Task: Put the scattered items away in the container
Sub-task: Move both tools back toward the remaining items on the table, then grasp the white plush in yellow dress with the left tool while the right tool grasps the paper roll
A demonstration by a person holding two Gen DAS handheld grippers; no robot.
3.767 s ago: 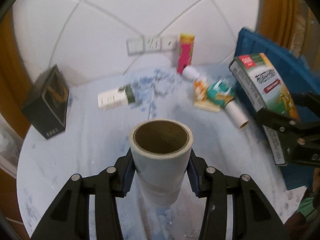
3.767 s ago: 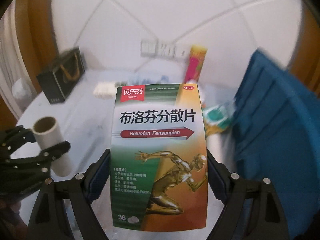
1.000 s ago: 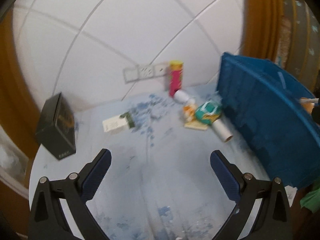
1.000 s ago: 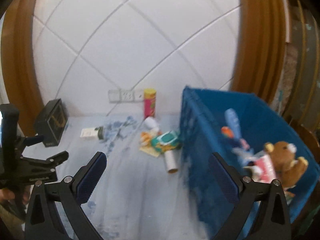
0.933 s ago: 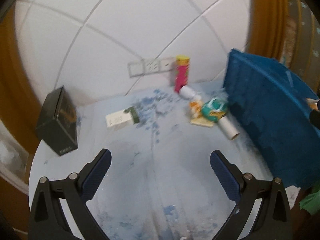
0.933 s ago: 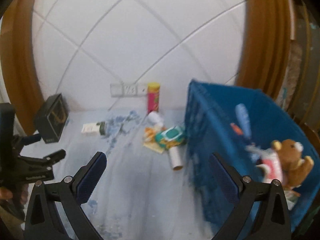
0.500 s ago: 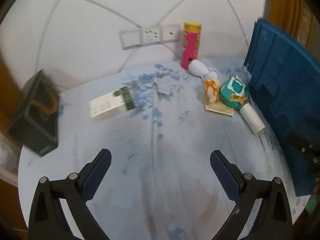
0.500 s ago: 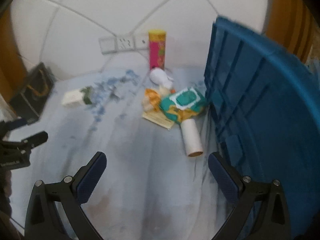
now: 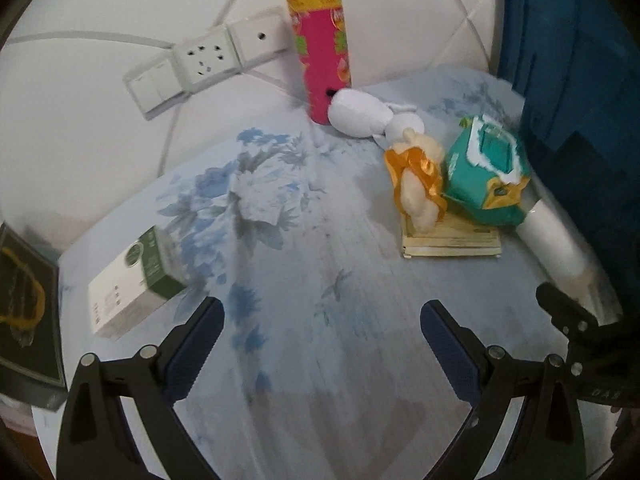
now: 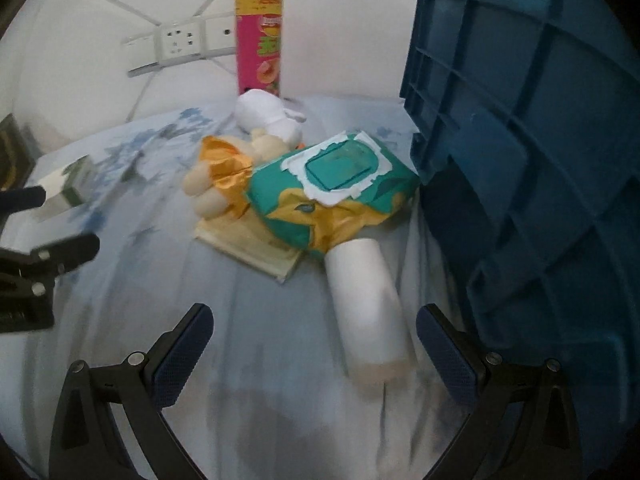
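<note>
Left gripper [image 9: 322, 322] wide open, empty, over floral tablecloth [image 9: 304, 264]. Right gripper [image 10: 314, 330] wide open, empty, near white cardboard tube [image 10: 366, 312] beside blue plastic crate [image 10: 532, 168].

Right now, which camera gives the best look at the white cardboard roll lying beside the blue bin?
The right wrist view: the white roll lies close and whole between the open fingers. In the left wrist view the roll sits at the right edge, its near end hidden by the right gripper.
</note>
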